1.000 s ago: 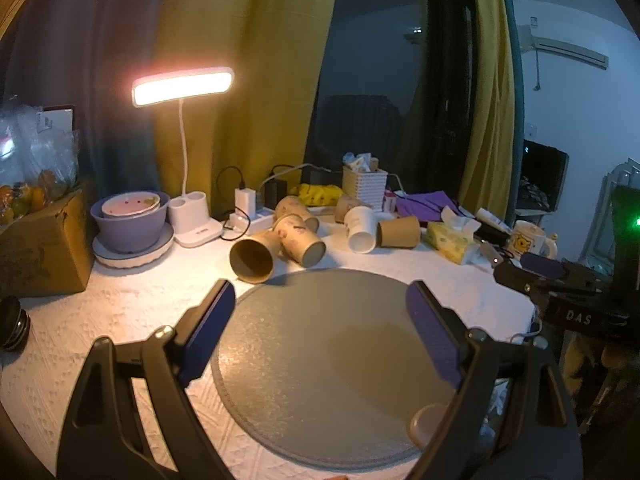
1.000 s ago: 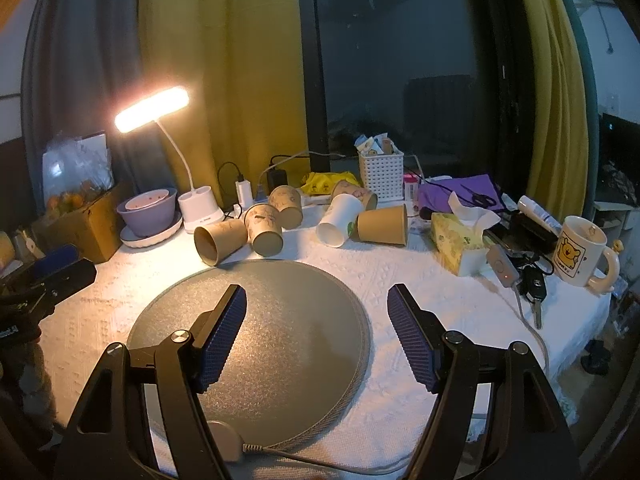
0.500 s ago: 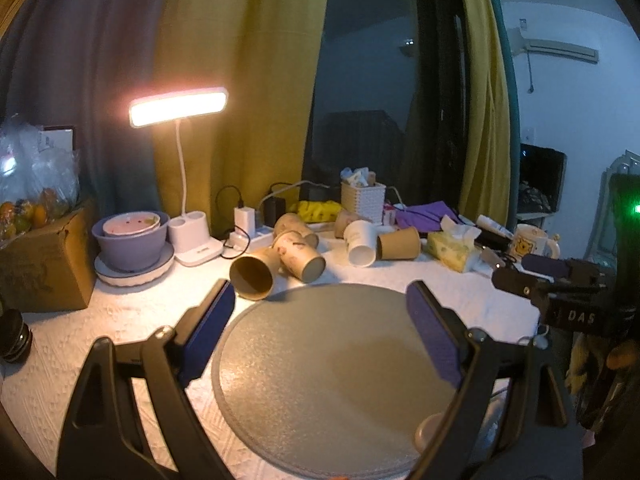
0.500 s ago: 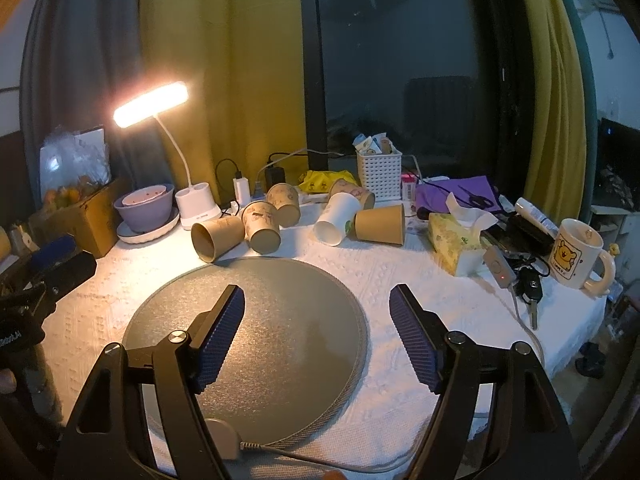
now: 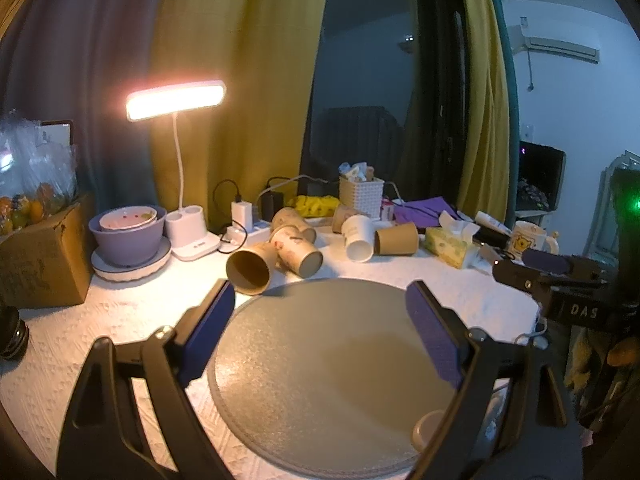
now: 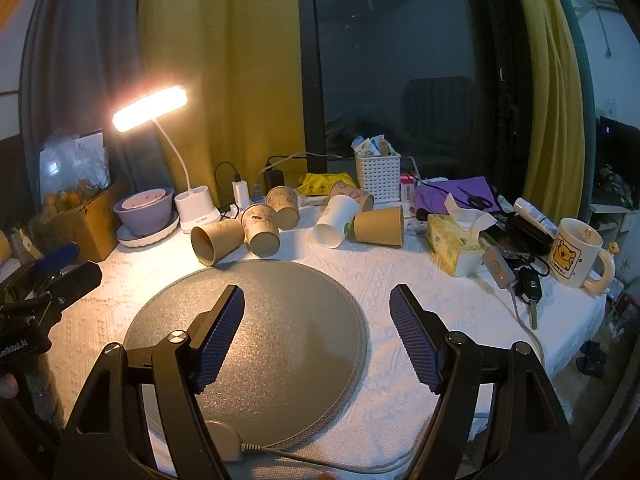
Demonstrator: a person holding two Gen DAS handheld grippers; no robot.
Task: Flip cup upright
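A: Which cup gets flipped?

B: Likely the nearest kraft paper cup [image 6: 216, 243], lying on its side at the far rim of the round grey mat [image 6: 280, 320], mouth toward the cameras. It touches a printed paper cup [image 6: 262, 229] beside it, also tipped over. More cups lie further back, among them a white paper cup [image 6: 336, 221] and another brown one [image 6: 380, 226].

A: And the grippers?

B: Both hover short of the pile, over the mat. The left gripper [image 5: 320, 312] and right gripper [image 6: 316, 320] each have their jaws spread wide, nothing between them. I'd judge that's to fit a cup's width.

A: Why the mat?

B: Probably a landing spot for the cup.

A: Any difference between views?

B: The right wrist view shows the bear mug [image 6: 576, 252], keys [image 6: 528, 284] and tissue box [image 6: 454, 246] fully; the left view shows the air conditioner [image 5: 560, 42] and the cardboard box [image 5: 44, 256] on the bench [image 5: 100, 320] close up.
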